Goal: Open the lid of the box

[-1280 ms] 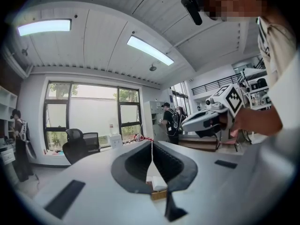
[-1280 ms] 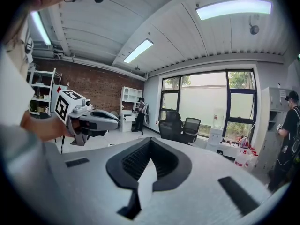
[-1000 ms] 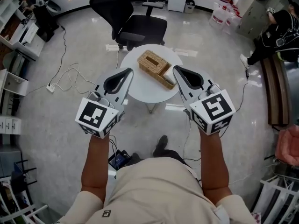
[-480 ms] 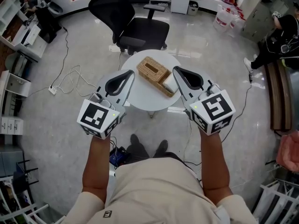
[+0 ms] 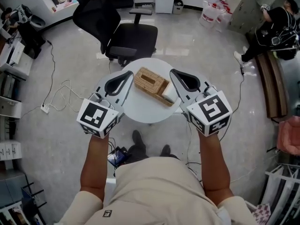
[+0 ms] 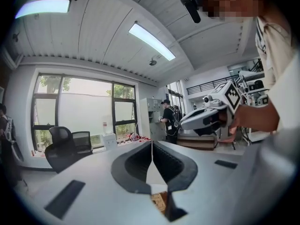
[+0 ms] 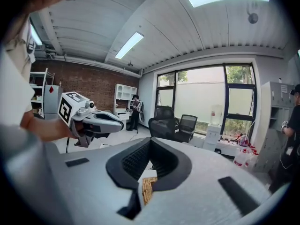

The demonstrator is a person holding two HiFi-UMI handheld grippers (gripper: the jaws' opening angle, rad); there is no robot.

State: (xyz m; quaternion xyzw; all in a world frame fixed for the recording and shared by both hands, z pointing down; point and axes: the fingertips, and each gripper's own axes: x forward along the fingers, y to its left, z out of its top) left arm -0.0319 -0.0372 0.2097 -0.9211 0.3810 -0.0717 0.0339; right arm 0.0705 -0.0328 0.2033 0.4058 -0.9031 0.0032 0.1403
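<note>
- Wicker box (image 5: 151, 83) sits mid-table on the round white table (image 5: 145, 112) — office chair (image 5: 133, 34) just past its far edge.
- Left gripper (image 5: 131, 72) and right gripper (image 5: 171, 72) flank it, jaws pressed together, empty.
- Gripper views catch only a wicker sliver.

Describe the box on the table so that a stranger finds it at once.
Look for the round white table before the black office chair. On its top lies the box. It is woven and light brown, with a slot in its lid, unlike the plain white object beside it.
</note>
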